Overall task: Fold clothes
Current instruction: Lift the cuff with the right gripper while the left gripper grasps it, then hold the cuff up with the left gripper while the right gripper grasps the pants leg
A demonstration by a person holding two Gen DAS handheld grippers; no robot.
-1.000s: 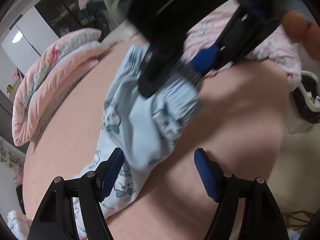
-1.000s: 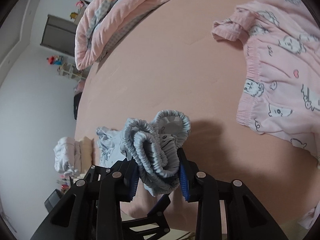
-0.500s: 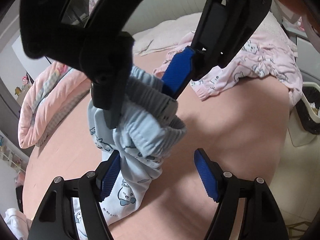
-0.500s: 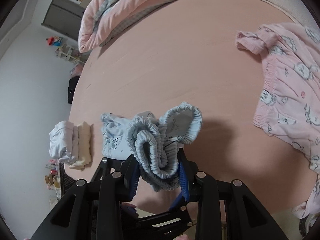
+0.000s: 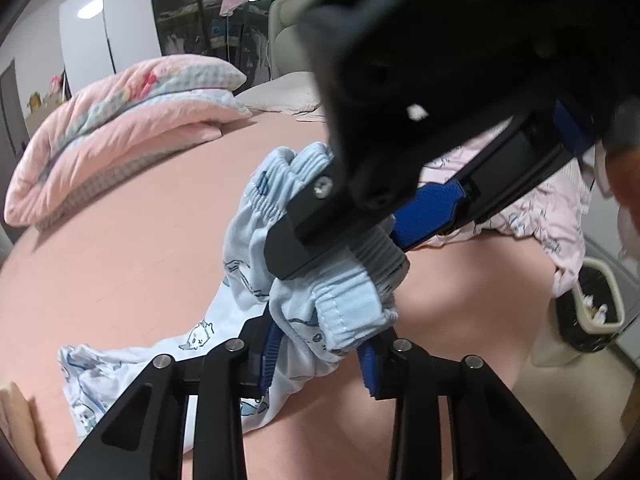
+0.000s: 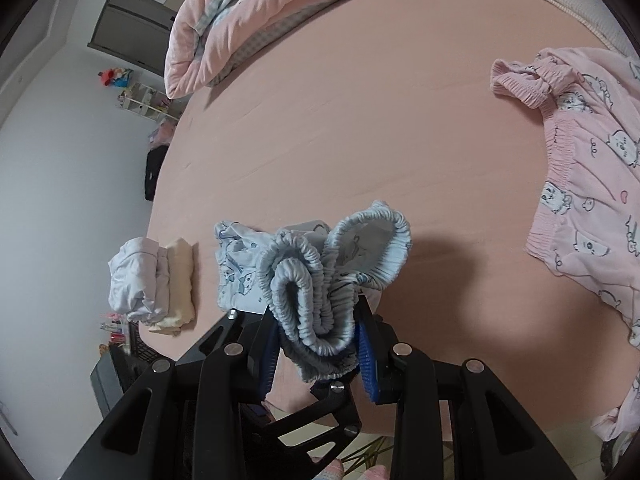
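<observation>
Light blue printed pyjama pants (image 5: 240, 280) hang bunched above the pink bed sheet (image 5: 120, 260), legs trailing onto it. My left gripper (image 5: 320, 354) is shut on the blue fabric just below the waistband. Directly above it, my right gripper (image 5: 380, 248) clamps the gathered elastic waistband. In the right wrist view the waistband (image 6: 316, 280) loops up in folds out of my shut right gripper (image 6: 318, 350), and the left gripper's black frame (image 6: 332, 400) shows just beneath. The rest of the pants (image 6: 232, 256) lies on the sheet behind.
Pink printed pyjama pants (image 6: 580, 200) lie spread at the bed's right side. A folded white and cream pile (image 6: 152, 280) sits near the left edge. A rolled pink quilt (image 6: 260, 20) lies at the far end. A waste bin (image 5: 592, 312) stands on the floor.
My left gripper was open under the hanging pants; now its fingers have shut on the blue fabric. The right gripper keeps its hold on the waistband and has lifted slightly.
</observation>
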